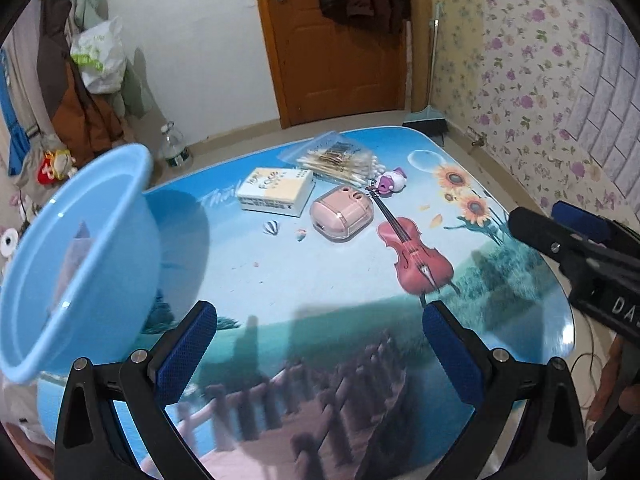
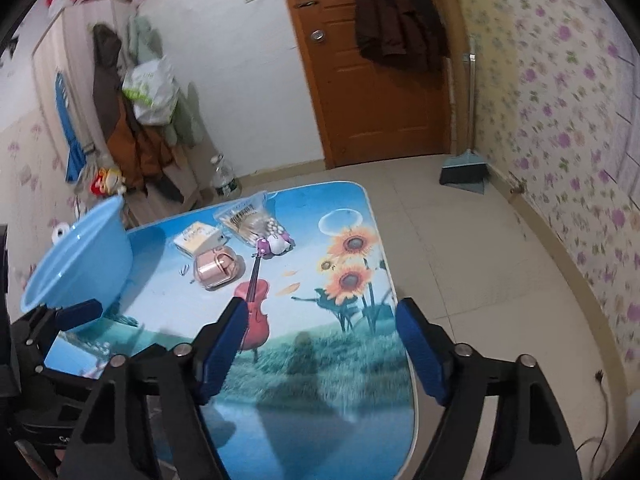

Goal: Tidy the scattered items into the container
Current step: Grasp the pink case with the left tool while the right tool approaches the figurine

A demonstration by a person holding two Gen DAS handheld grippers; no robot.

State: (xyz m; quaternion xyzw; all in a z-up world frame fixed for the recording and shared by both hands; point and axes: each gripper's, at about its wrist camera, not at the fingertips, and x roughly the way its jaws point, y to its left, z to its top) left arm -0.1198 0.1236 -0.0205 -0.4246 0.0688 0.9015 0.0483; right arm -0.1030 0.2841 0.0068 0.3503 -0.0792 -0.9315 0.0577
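Currently both idle: left gripper (image 1: 320,344) and right gripper (image 2: 322,344) hover over the near bench (image 1: 320,272), fingers apart, nothing held. Tissue pack (image 1: 275,191), pink case (image 1: 341,213), swab bag (image 1: 336,158), toy (image 1: 392,179) cluster at far end; basin (image 1: 76,256) at the left edge, within reach for drops.

Ahead of the left gripper (image 1: 320,344), whose fingers stand wide apart, the table (image 1: 304,280) lies bare up to the pink case (image 1: 341,214). Beyond that case the tissue box (image 1: 276,192), the cotton swab bag (image 1: 336,158) and the small purple toy (image 1: 392,180) crowd together, leaving only narrow gaps. The blue basin (image 1: 76,256) walls off its left side. The right gripper (image 2: 320,344), also spread wide, hangs over bare table at its right edge, with open floor beyond.
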